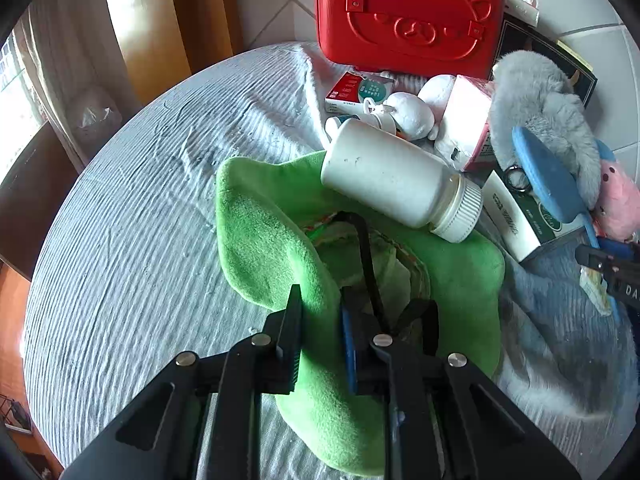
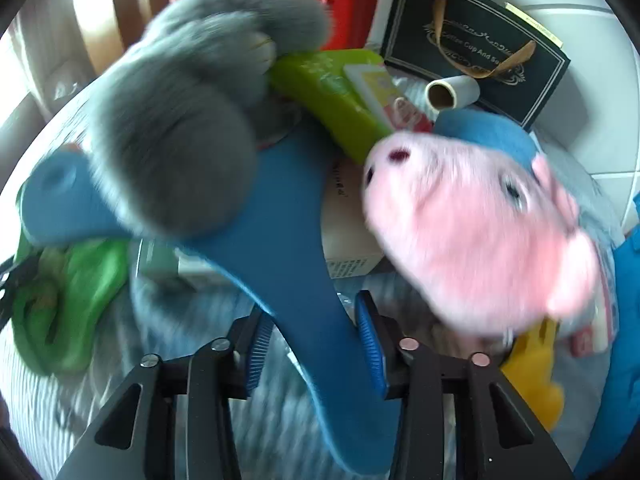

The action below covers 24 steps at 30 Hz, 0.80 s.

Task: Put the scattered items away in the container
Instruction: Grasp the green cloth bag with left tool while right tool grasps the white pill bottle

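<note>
My left gripper is shut on the rim of a green plush pouch that lies open on the grey striped cloth. A white bottle lies on its side across the pouch's far edge. In the right wrist view a blue flat paddle with a grey fur ball on it runs between the blue pads of my right gripper, which is shut on its handle. A pink pig plush lies just right of the paddle. The right gripper also shows at the left wrist view's right edge.
A red hard case stands at the back. Around it lie a medicine box, a white duck toy, a pink tissue pack and a white carton. A black gift bag, a green box and a yellow toy crowd the right.
</note>
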Available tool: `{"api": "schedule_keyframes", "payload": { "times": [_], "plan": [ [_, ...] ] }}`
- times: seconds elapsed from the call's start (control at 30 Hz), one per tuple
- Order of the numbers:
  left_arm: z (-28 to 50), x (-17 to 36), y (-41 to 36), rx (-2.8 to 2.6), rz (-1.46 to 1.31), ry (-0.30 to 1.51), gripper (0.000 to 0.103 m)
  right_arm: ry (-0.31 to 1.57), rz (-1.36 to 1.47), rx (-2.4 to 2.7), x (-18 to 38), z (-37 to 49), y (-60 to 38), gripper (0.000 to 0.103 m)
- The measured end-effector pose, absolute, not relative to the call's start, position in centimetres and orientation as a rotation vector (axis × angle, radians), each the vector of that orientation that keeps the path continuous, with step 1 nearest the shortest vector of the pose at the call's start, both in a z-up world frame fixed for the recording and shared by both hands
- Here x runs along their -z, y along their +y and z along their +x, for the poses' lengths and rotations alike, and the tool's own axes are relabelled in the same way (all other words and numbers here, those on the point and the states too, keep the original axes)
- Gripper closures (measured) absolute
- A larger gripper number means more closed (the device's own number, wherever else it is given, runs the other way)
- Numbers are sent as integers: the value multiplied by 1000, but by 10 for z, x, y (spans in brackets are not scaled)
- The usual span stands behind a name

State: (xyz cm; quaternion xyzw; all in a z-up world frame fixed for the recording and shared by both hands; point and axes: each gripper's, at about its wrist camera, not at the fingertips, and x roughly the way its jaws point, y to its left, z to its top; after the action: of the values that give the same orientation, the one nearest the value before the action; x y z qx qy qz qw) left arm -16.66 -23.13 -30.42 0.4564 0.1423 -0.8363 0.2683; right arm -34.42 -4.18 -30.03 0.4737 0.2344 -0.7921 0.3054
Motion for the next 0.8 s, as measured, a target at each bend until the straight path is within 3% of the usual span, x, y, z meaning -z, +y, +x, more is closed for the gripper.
{"api": "schedule_keyframes", "payload": {
  "times": [0.43, 0.53, 0.57, 0.6, 0.63, 0.67, 0.73, 0.8],
  "plan": [
    [-74, 299, -192, 2212, 1258, 478, 86, 586, 1324, 1973, 299, -223, 11, 69],
    [-62, 302, -182, 2183, 1263, 472, 85, 543, 1313, 1929, 301, -215, 21, 63],
    [-61, 302, -179, 2183, 1260, 451, 83, 507, 1303, 1918, 298, -214, 25, 55],
    [-62, 302, -178, 2176, 1258, 427, 76, 473, 1298, 1909, 296, -216, 29, 42],
    [-64, 303, -178, 2167, 1268, 420, 65, 446, 1298, 1902, 295, -216, 33, 37],
    [-67, 305, -178, 2153, 1285, 419, 57, 433, 1298, 1898, 293, -217, 35, 34],
    [-68, 307, -179, 2131, 1304, 414, 25, 440, 1292, 1912, 289, -213, 36, 34],
    [-67, 310, -180, 2127, 1300, 398, 23, 427, 1266, 1949, 278, -210, 39, 34]
  ]
}}
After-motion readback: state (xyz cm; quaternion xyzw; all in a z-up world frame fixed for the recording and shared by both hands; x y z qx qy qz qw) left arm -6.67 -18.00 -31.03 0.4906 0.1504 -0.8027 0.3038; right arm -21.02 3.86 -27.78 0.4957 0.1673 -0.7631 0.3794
